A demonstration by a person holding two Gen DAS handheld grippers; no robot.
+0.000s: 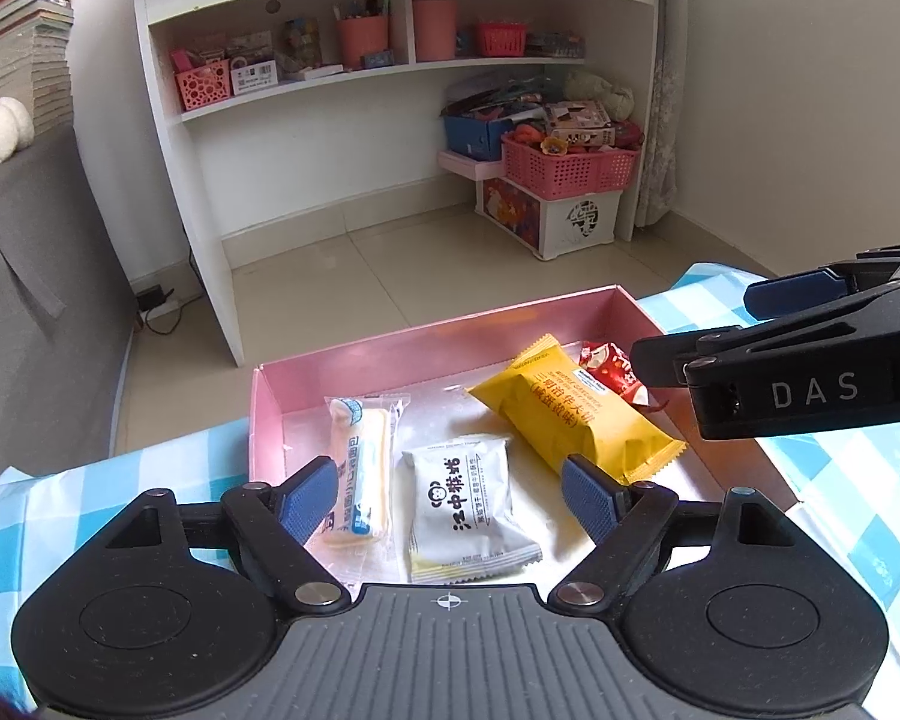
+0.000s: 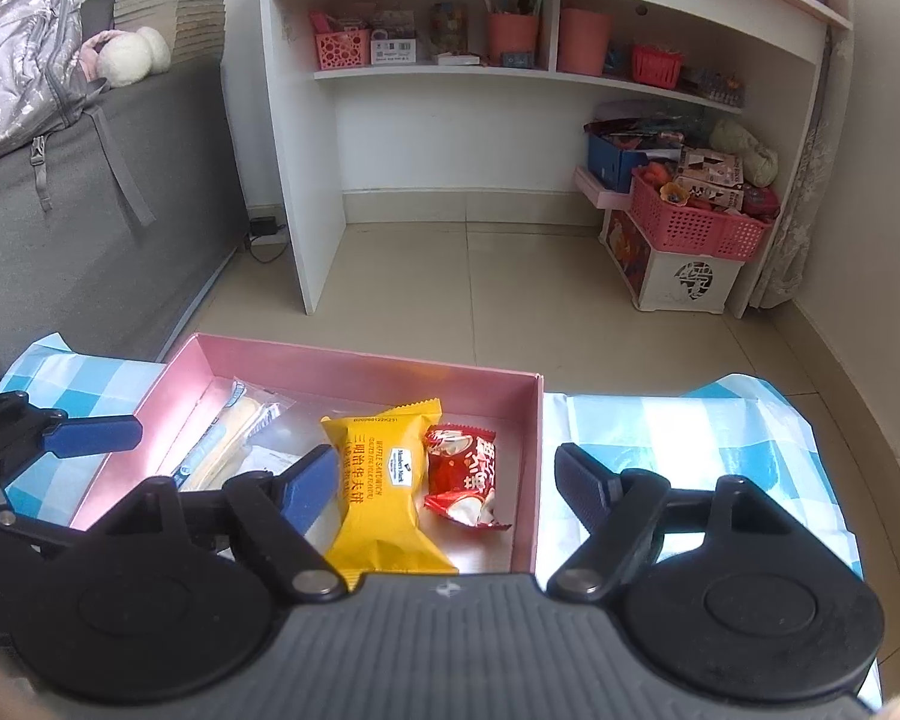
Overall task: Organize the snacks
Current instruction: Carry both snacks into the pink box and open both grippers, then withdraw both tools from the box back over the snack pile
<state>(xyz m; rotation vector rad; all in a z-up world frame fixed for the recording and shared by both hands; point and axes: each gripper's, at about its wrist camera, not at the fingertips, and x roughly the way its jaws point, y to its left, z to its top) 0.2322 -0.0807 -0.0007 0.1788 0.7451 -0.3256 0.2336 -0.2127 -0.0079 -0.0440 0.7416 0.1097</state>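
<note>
A pink box (image 1: 426,341) sits on a blue checked cloth and holds four snacks. A yellow waffle packet (image 1: 576,414), a small red packet (image 1: 609,369), a white packet (image 1: 465,504) and a clear-wrapped pale yellow cake (image 1: 357,468) lie inside. My left gripper (image 1: 453,498) is open and empty above the white packet. My right gripper (image 2: 447,489) is open and empty above the yellow packet (image 2: 381,492) and red packet (image 2: 462,474), one finger beyond the box's right wall (image 2: 525,480). The clear-wrapped cake (image 2: 228,438) lies at the box's left.
The blue checked cloth (image 2: 690,438) covers the low table around the box. Beyond is tiled floor, a white desk with shelves (image 2: 510,72), pink baskets on storage boxes (image 2: 690,228) at the right, and a grey sofa (image 2: 78,198) at the left.
</note>
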